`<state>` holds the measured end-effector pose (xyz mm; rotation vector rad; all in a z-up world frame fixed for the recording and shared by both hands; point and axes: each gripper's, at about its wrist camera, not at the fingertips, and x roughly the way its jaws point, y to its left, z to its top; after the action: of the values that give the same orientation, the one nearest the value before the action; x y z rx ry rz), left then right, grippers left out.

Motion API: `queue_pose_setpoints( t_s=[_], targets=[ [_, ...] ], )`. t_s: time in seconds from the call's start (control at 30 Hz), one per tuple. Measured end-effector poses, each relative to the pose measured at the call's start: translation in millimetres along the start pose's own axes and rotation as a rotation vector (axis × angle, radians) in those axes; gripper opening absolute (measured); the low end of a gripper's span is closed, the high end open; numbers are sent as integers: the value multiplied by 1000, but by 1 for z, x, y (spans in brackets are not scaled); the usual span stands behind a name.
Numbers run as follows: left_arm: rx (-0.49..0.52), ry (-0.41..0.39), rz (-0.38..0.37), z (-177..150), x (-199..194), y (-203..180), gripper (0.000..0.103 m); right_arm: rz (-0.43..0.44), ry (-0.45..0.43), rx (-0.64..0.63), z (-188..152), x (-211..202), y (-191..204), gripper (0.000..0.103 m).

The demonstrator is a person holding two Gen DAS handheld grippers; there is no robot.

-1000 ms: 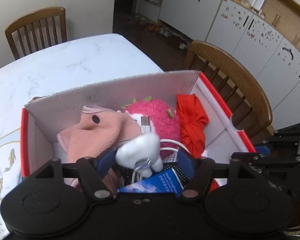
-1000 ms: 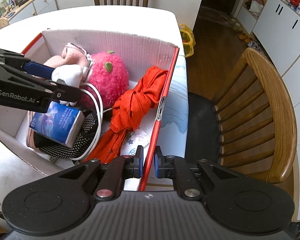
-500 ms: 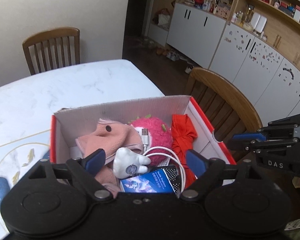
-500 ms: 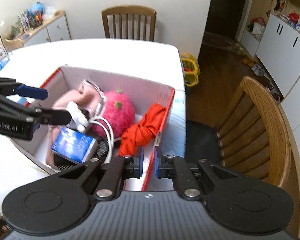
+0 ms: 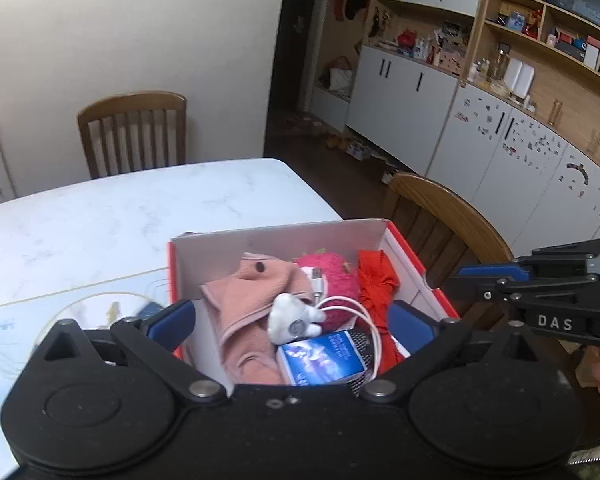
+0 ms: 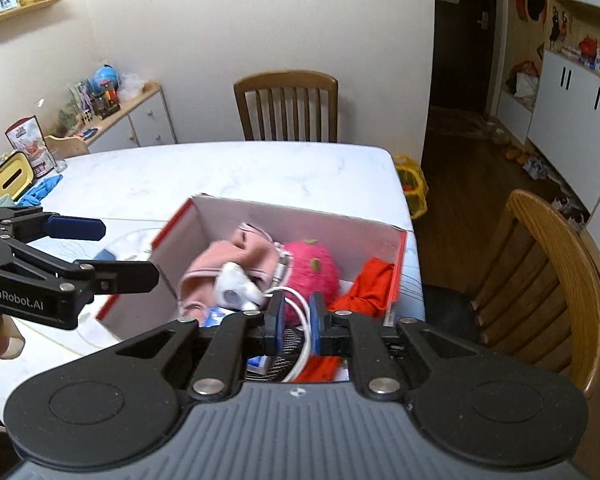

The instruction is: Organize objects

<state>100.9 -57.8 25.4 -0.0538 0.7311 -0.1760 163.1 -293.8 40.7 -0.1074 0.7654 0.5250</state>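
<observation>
- Red-edged cardboard box (image 5: 284, 236) sits on the white marble-patterned table (image 5: 100, 216), ahead of and below both sets of jaws; the task's things lie inside it, so the sorting looks close to done.
- Left gripper (image 5: 292, 320) hovers above the near end of the box, jaws spread wide and holding nothing; the small white plush toy (image 5: 290, 318) lies loose between and below them, on the pink fleece garment (image 5: 244, 300).
- Right gripper (image 6: 296, 316) has its jaws nearly together with a narrow gap (empty, as far as the view shows); the white coiled USB cable (image 6: 300, 312) shows through that gap but lies down in the box, not pinched.
- To finish well, I judge both grippers should lift straight up, clear of the cable loop, so nothing gets dragged out.
- Beyond the jaws: fuzzy pink strawberry-like plush (image 5: 336, 280), knotted red cloth (image 5: 376, 280) against the right wall, blue printed packet (image 5: 320, 360) nearest the left jaws, over a black mesh item (image 5: 358, 340) I cannot identify.
- Curved wooden chair (image 6: 548, 280) stands just right of the box and could catch the right gripper; a slatted wooden chair (image 5: 134, 132) stands at the far side of the table.
</observation>
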Motion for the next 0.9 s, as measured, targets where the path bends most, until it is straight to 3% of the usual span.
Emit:
queue_pose_setpoints(
  t_s=[0.2,0.43,0.6,0.7,0.9],
  targets=[
    [-8,-25,-10,-12,-18,13,102,-17,-45,7,-8,-14,27,41],
    [-28,-43,-15,-21,-30,27,102,-39,-84,27,-20,-28,46,57],
    [-32,-50,-38,-27,-36,32,102,-81,-128,47,-30,-37,56,77],
    [-16,-51,-45,-30,-37,30,102,-100,-157,60,-37,-43,60,84],
    [-1,-48,-62,-33,-36,28,102,-134,-194,97,-49,-51,65,90]
  ],
)
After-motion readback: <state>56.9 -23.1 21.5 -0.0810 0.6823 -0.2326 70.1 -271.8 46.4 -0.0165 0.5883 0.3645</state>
